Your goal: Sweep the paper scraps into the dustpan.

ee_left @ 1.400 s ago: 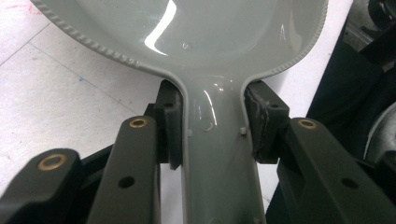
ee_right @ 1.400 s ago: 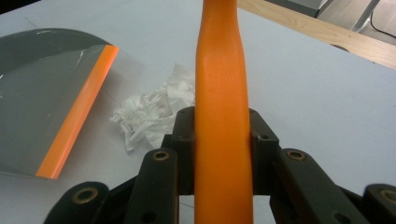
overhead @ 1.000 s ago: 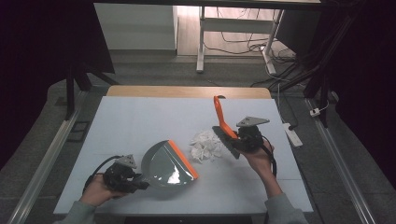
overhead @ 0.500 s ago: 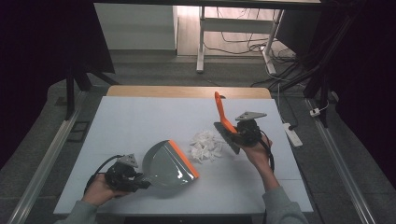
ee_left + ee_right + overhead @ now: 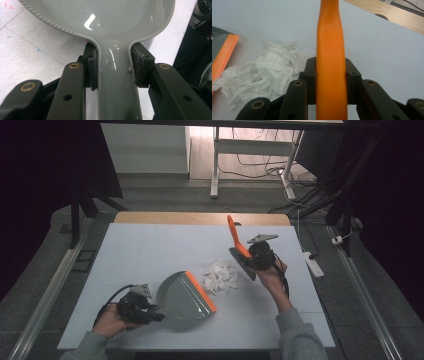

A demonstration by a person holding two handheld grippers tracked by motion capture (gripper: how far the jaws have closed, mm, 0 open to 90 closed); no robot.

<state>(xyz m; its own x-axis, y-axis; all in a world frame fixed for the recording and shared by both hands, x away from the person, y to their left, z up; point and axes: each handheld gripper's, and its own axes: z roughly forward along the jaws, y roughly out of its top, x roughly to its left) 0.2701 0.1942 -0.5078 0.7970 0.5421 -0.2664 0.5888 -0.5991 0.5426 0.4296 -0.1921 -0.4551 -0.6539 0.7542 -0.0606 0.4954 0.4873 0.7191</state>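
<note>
A grey dustpan (image 5: 182, 297) with an orange lip (image 5: 201, 291) lies on the white table, its lip toward a pile of crumpled white paper (image 5: 220, 277). My left gripper (image 5: 152, 314) is shut on the dustpan's grey handle (image 5: 115, 82); both pads press its sides. My right gripper (image 5: 248, 256) is shut on the orange handle (image 5: 330, 57) of a small brush (image 5: 242, 262), whose dark head rests on the table just right of the paper (image 5: 259, 75). The handle (image 5: 232, 231) slants up and away.
The white table top (image 5: 150, 250) has a wooden strip (image 5: 200, 218) along its far edge. A white power strip (image 5: 314, 263) lies on the floor to the right. A desk frame (image 5: 216, 160) and cables stand beyond the table.
The right gripper has carried the brush a little nearer and left, closer to the paper pile. The dustpan and left gripper have barely moved.
</note>
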